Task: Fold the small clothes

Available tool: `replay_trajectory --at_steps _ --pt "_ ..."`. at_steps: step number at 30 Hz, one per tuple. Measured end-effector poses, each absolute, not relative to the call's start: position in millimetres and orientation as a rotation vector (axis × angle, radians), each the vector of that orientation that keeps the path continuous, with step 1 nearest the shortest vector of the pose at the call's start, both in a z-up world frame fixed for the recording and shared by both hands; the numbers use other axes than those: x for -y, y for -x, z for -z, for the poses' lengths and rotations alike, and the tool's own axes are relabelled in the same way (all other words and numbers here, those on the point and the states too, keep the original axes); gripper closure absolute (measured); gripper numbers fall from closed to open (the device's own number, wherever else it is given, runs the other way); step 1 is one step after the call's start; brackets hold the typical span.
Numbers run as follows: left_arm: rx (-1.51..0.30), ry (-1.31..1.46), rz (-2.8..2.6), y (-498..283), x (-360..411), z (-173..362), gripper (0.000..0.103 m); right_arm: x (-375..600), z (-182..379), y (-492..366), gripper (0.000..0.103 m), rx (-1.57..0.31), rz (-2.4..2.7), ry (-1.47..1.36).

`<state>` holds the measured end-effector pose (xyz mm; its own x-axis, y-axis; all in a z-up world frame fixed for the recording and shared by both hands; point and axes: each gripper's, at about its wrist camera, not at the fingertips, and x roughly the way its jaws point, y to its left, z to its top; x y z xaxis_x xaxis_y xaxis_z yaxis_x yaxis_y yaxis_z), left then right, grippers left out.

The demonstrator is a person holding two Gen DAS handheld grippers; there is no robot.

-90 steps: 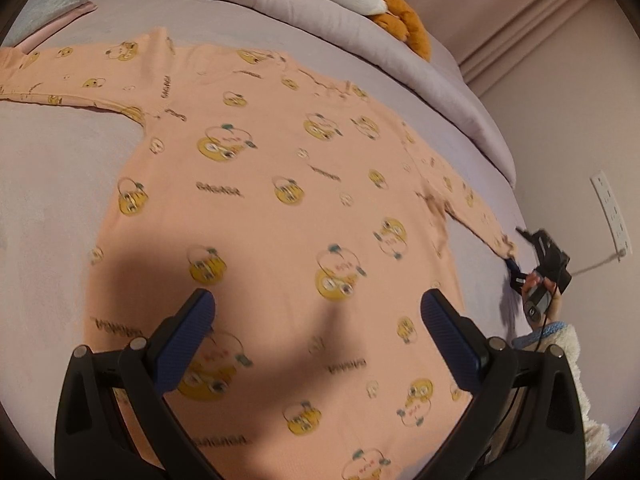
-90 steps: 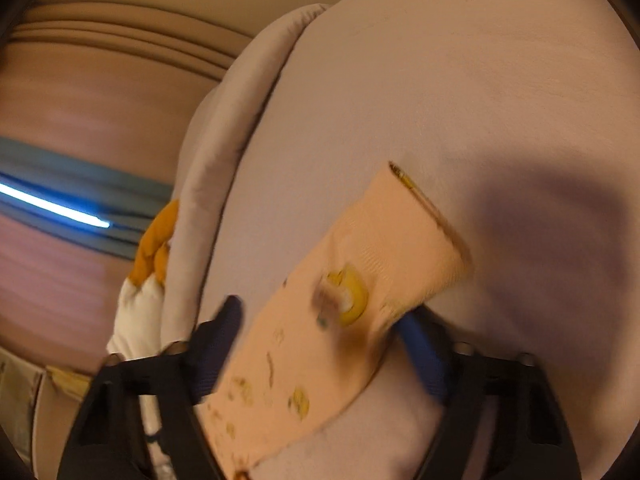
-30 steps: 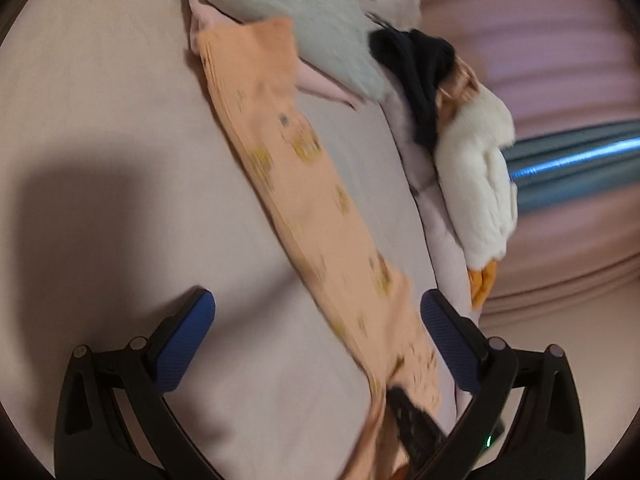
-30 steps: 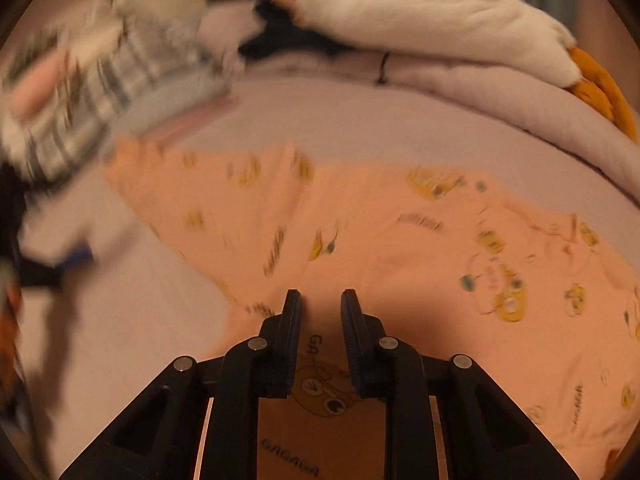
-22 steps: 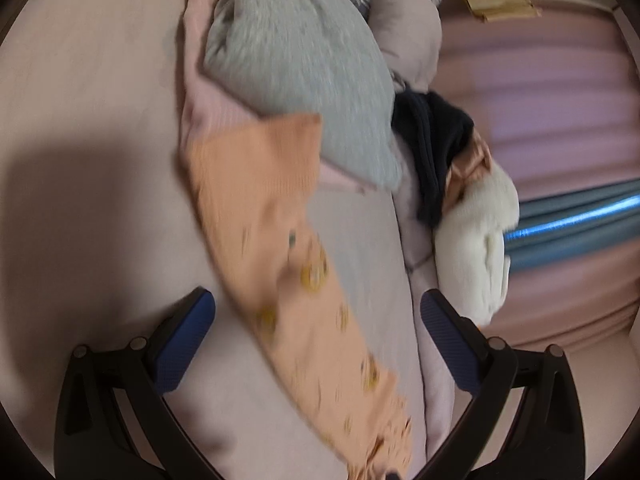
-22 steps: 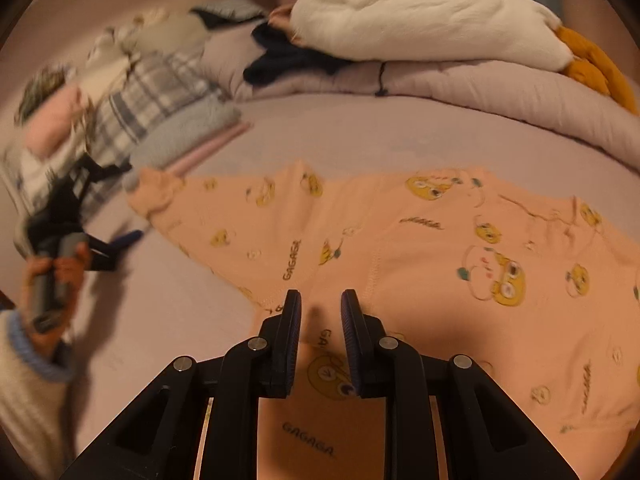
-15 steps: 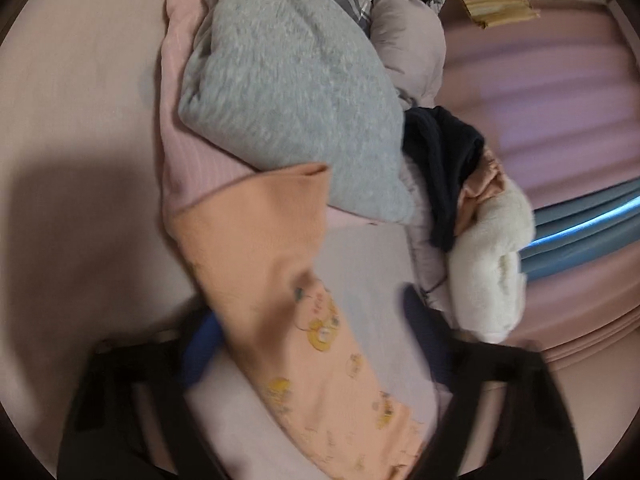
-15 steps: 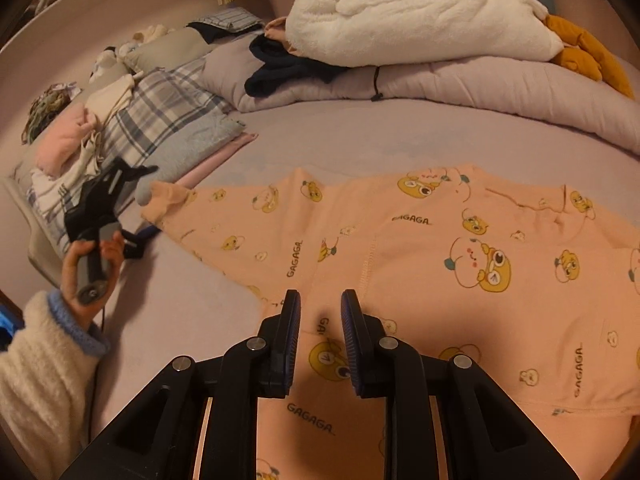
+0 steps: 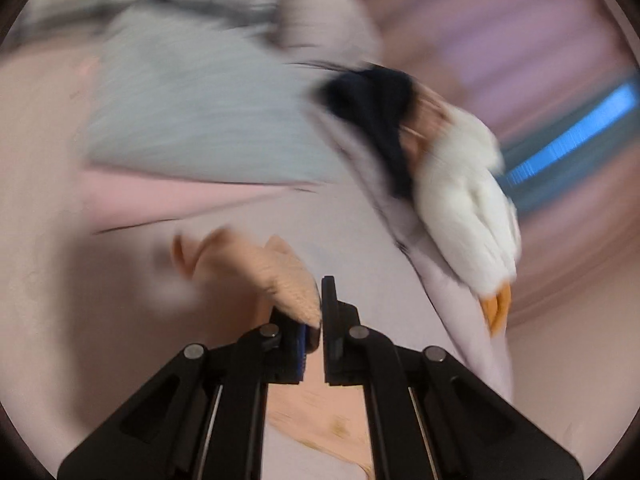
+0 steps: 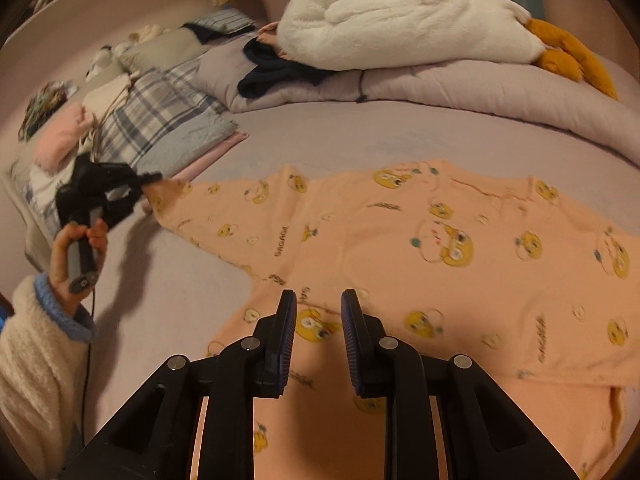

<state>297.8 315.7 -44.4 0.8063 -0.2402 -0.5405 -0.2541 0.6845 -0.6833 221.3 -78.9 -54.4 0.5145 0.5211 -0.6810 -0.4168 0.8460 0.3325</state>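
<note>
An orange child's top (image 10: 400, 240) with yellow cartoon prints lies spread on the pale bed (image 10: 320, 128). My left gripper (image 9: 316, 312) is shut on the cuff of its left sleeve (image 9: 280, 280); the left wrist view is blurred. In the right wrist view the left gripper (image 10: 146, 179) pinches that sleeve end at the left. My right gripper (image 10: 319, 312) hovers above the top's body, its jaws nearly closed with a narrow gap, holding nothing.
A white plush goose (image 10: 400, 24) and a dark garment (image 10: 276, 68) lie on a rolled quilt (image 10: 480, 84) at the back. A stack of folded clothes and a plaid pillow (image 10: 160, 120) sits at the left. In the left wrist view the goose (image 9: 464, 208) is at the right.
My left gripper moved to the sleeve end, closed on the cuff and is moving fast. My right gripper let go of the right sleeve earlier and now hovers over the top's body.
</note>
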Motion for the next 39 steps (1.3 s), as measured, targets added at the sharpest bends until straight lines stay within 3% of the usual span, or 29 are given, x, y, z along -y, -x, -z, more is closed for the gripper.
replay_trajectory --at_steps 5,14,16,17,18,20,28,39 --pt "-0.655 0.513 0.129 -303 -193 -6 0.101 117 53 -211 0.079 -0.862 -0.513 -0.229" --pt "-0.781 0.291 0.414 -289 19 17 0.097 200 68 -197 0.079 -0.892 -0.421 -0.437" --pt "-0.861 0.216 0.455 -285 60 42 0.084 220 77 -199 0.076 -0.900 -0.389 -0.514" --pt "-0.898 0.197 0.473 -285 70 51 0.061 229 82 -200 0.068 -0.904 -0.376 -0.563" --pt "-0.940 0.169 0.479 -283 81 61 0.030 237 86 -201 0.059 -0.908 -0.370 -0.612" --pt "-0.982 0.113 0.481 -278 91 77 0.016 252 97 -204 0.056 -0.918 -0.374 -0.720" --pt "-0.954 0.145 0.457 -247 34 76 0.013 248 103 -214 0.056 -0.922 -0.403 -0.779" --pt "-0.925 0.215 0.323 -182 -65 88 0.012 212 115 -259 0.056 -1.011 -0.330 -0.641"
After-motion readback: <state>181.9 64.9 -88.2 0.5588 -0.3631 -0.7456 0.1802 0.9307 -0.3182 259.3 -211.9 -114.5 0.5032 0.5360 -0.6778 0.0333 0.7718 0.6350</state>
